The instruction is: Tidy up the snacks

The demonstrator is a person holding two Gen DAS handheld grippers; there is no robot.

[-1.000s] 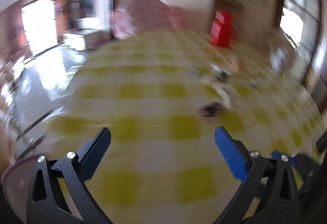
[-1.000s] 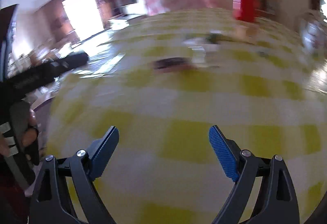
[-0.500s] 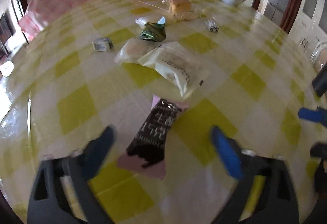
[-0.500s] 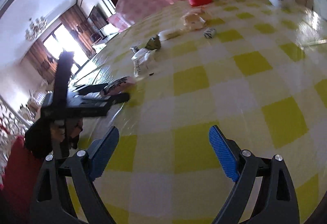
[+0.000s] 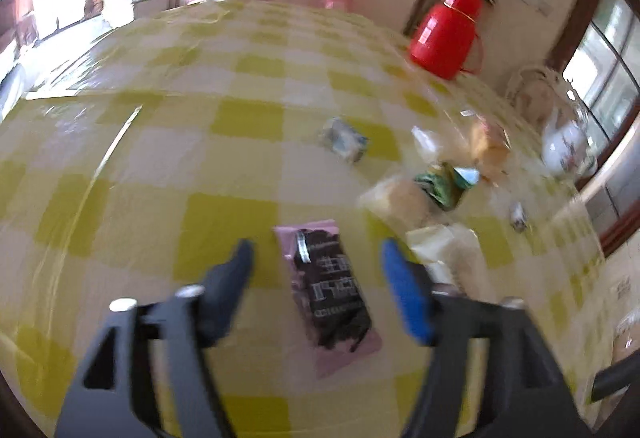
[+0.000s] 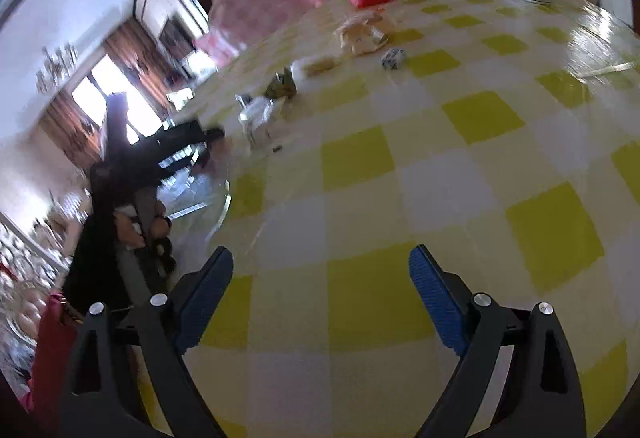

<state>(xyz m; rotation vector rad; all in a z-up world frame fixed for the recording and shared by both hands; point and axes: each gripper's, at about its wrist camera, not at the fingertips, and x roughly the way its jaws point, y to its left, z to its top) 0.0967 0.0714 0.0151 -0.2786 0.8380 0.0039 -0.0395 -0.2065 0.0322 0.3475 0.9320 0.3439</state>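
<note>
Between the fingers of my left tongs [image 5: 316,258] lies the chocolate pack [image 5: 330,288], flat on the yellow-check table [image 5: 224,126], its long side running roughly along my line of reach. Both fingers stand wide of it, released, one on each side and clear of the wrapper; whether the tips touch the cloth I cannot tell through the blur.

I judge the pack light and thin, a crinkly film wrapper with pink sealed ends and a dark printed middle. Film like that is slippery and gives under pressure, and the chocolate inside may snap if I clench hard. The best hold looks to be across the narrow width at the dark middle, where the contents give the pads something firm, not at the flat pink ends, which would fold and slide out. Because it lies so flat, I expect to need the tips down at the cloth to get under its edges.

Further on sit the other snacks: a pale bun pack [image 5: 396,200], a green wrapper [image 5: 438,186] and a small packet [image 5: 344,142], with a red flask [image 5: 446,34] and a teapot [image 5: 566,146] behind.

My right tongs [image 6: 320,282] hang over bare table, gaping wide, holding and touching nothing, well apart from the snacks.
</note>
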